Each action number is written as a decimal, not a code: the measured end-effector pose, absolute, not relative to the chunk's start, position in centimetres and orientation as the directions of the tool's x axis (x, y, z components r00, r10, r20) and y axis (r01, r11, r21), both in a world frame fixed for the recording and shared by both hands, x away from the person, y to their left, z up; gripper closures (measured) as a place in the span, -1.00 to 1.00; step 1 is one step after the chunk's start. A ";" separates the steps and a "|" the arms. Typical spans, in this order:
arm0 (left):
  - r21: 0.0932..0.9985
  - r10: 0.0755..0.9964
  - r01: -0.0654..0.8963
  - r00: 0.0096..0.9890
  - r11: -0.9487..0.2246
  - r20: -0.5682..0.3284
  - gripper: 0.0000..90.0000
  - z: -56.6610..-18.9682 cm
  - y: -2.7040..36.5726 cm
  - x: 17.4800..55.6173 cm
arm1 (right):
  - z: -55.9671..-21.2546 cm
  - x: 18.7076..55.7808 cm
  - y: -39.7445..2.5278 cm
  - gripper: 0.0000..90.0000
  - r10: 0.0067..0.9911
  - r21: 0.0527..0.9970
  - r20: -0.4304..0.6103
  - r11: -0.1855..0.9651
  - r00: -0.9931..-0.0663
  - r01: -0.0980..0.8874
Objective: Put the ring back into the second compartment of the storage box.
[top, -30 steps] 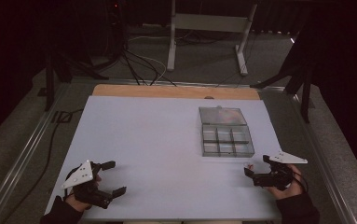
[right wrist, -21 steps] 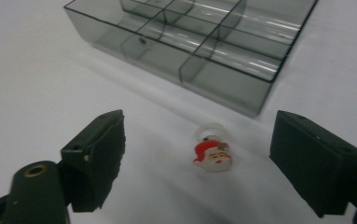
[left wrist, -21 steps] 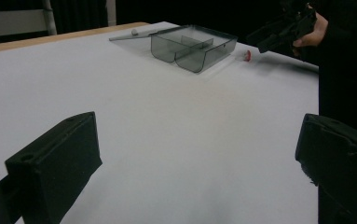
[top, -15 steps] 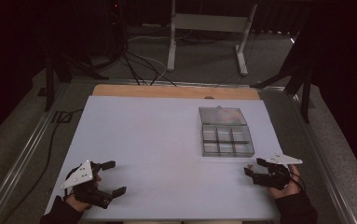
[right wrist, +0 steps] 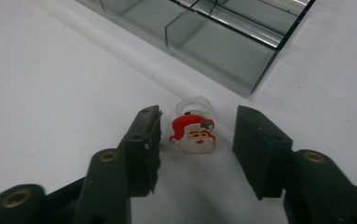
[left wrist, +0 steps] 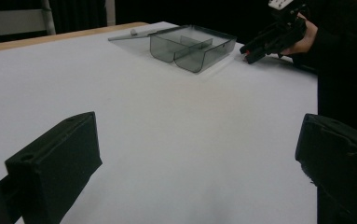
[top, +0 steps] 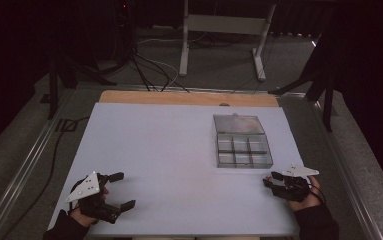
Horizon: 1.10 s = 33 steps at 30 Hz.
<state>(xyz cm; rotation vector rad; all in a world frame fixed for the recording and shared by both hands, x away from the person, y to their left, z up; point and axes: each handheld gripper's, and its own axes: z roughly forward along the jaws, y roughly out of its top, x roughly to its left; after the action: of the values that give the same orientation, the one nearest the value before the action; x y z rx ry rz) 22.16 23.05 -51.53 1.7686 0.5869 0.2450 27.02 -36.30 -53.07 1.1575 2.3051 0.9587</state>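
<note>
A small Santa-face ring (right wrist: 192,134) with a clear band lies flat on the white table, just in front of a clear compartment box (right wrist: 223,44). My right gripper (right wrist: 198,122) is open, with one jaw on each side of the ring and neither touching it. In the high view the right gripper (top: 274,181) sits at the table's near right, just below the box (top: 242,150), whose lid (top: 238,123) lies open behind it. My left gripper (top: 121,190) rests at the near left, jaws wide open and holding nothing. From the left gripper (left wrist: 197,144) I see the box (left wrist: 192,46) far across the table.
The white table top (top: 169,150) has a wooden strip (top: 189,98) at its far edge. Metal rails run along both sides. Cables and a stand's legs (top: 219,45) are on the floor beyond. The box compartments look empty.
The right gripper has shifted slightly near the box's front right corner. The left gripper has stayed where it was.
</note>
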 end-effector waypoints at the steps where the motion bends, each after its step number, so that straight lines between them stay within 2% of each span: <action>1: 0.949 0.507 0.259 0.851 -0.177 -0.138 -0.99 -51.5 23.1 22.2 | -53.1 27.0 -36.3 0.17 0.810 0.723 -0.035 0.425 -0.585 0.545; 12: 0.949 0.506 0.262 0.851 -0.176 -0.141 -0.99 -51.6 23.0 22.2 | -53.0 27.3 -36.4 0.47 0.797 0.719 -0.014 0.428 -0.604 0.548; 18: 0.949 0.506 0.262 0.851 -0.175 -0.142 -0.99 -51.6 23.0 22.2 | -53.0 27.3 -36.4 0.55 0.797 0.719 -0.007 0.424 -0.604 0.551; 33: 0.949 0.505 0.262 0.851 -0.175 -0.141 -0.99 -51.6 23.0 22.2 | -51.9 26.8 -36.6 0.59 0.817 0.724 0.013 0.390 -0.576 0.569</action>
<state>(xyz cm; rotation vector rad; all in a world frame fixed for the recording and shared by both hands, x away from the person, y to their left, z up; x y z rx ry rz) 22.24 23.02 -51.60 1.7678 0.5875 0.2400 26.81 -36.64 -51.89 1.2049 2.3081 0.9980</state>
